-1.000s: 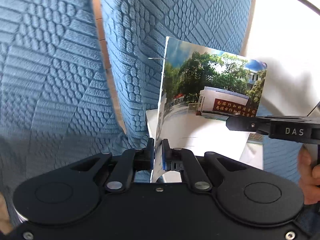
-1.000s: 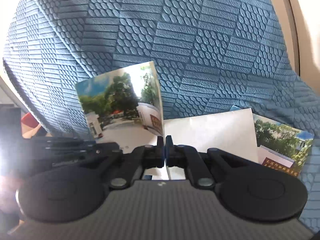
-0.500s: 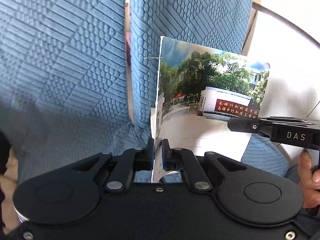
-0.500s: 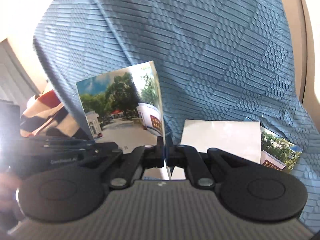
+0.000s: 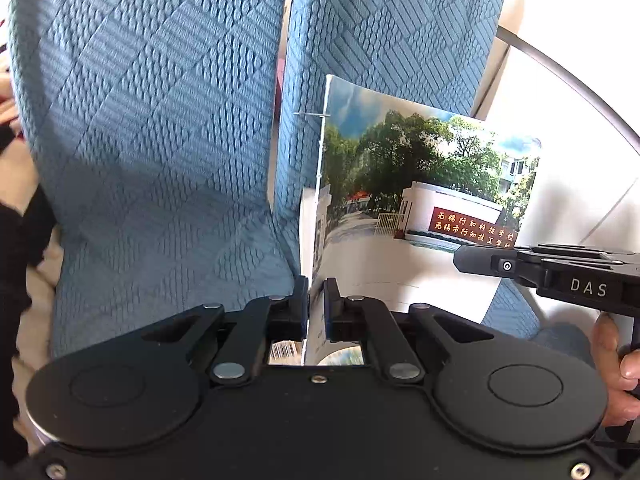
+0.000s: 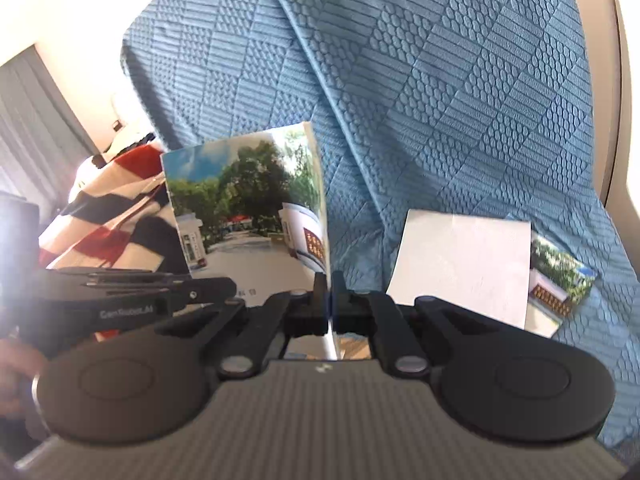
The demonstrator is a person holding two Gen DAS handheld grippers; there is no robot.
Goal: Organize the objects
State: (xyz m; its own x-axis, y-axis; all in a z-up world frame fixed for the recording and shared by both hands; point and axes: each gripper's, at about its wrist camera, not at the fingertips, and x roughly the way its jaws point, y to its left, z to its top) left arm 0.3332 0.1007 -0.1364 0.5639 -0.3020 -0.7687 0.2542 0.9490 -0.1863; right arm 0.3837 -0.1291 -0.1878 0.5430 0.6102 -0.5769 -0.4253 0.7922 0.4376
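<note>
A booklet (image 5: 420, 200) is held upright above the blue sofa (image 5: 160, 120), pinched at its lower edge by the left gripper (image 5: 316, 300) and the right gripper (image 6: 330, 296), both jaws closed on it, presumably so it is kept flat for carrying. Other booklets (image 6: 560, 276) lie on the seat.

sofa cover (image 5: 160, 140): blue, quilted | cloth (image 6: 108, 216): red-navy-white stripes

Glossy paper booklet (image 5: 420, 184) against rough quilted blue cloth (image 5: 160, 120) (matt black plastic claws).
</note>
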